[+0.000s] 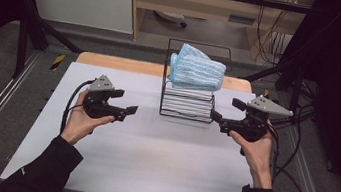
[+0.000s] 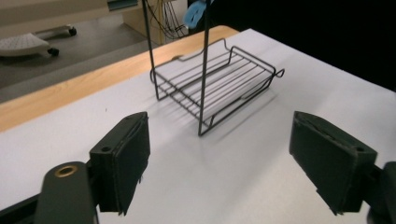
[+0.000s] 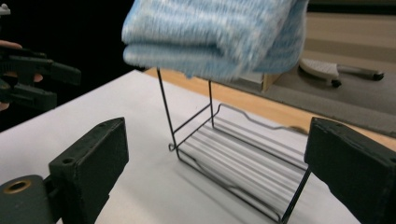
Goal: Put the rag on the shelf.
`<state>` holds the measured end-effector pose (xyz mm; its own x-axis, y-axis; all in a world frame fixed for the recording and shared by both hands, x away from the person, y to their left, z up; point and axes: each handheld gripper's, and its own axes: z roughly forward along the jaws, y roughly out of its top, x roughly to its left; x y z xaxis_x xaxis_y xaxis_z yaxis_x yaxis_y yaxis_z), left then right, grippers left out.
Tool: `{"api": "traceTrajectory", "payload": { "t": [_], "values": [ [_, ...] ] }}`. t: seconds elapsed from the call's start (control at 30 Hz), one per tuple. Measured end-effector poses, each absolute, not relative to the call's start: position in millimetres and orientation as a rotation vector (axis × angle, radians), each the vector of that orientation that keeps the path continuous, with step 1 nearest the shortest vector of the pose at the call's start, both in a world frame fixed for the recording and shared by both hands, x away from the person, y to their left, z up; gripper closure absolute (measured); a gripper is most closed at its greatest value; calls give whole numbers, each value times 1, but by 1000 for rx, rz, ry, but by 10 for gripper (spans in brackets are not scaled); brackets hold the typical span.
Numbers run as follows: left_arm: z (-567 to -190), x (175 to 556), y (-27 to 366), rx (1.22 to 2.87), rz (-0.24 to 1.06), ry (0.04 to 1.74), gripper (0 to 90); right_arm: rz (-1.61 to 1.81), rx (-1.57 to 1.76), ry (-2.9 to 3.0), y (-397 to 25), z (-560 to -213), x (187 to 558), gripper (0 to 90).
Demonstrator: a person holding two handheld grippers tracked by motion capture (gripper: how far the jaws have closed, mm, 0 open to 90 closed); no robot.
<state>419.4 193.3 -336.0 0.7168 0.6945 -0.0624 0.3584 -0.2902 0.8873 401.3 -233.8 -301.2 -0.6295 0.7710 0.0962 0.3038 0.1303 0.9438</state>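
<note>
both grippers, left [image 1: 126, 102] and right [image 1: 224, 112], hovered wide open and empty beside the wire rack [image 1: 186, 109] on the bench [image 1: 149, 158]; folded blue towel [image 1: 196, 68] lay on top. next, probably reach up to grasp it.

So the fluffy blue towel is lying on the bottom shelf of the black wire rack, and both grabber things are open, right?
Not quite. The fluffy blue striped towel lies on the top shelf of the black wire rack, and the bottom shelf is bare, as the right gripper view shows. The left gripper and the right gripper are indeed both open.
</note>
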Motion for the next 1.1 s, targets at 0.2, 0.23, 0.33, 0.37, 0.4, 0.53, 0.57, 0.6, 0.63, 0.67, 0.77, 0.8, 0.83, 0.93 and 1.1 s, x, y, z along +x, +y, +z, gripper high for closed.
{"api": "traceTrajectory", "payload": {
  "t": [0.2,0.23,0.33,0.37,0.4,0.53,0.57,0.6,0.63,0.67,0.77,0.8,0.83,0.93,1.1],
  "values": [
    [-363,406,209,1915,430,841,136,1484,1060,2056,-232,-328,394,31],
    [-368,404,212,1916,428,848,130,1474,1069,2068,-232,-333,393,23],
    [-382,398,220,1912,419,863,129,1445,1094,2104,-232,-349,390,10],
    [-386,397,223,1913,417,869,129,1439,1104,2114,-232,-353,389,7],
    [-390,395,226,1910,414,877,129,1438,1113,2123,-233,-358,389,8],
    [-402,388,238,1917,420,888,129,1408,1118,2172,-236,-378,385,6],
    [-405,385,242,1915,422,892,130,1397,1123,2182,-237,-383,383,6],
    [-408,383,246,1912,422,896,130,1391,1124,2190,-238,-388,382,6],
    [-410,381,249,1918,423,897,131,1382,1129,2201,-240,-395,380,6],
    [-412,379,252,1920,424,899,131,1379,1136,2206,-241,-398,379,6],
    [-419,375,261,1933,431,905,131,1375,1153,2219,-247,-412,375,6],
    [-421,373,263,1935,431,908,130,1372,1166,2222,-250,-416,374,6],
    [-423,372,265,1937,430,913,128,1366,1174,2230,-252,-419,372,6],
    [-430,369,272,1944,423,925,115,1348,1193,2246,-258,-428,368,6],
    [-439,366,280,1943,428,951,111,1364,1199,2240,-271,-439,360,6]
  ]
}}
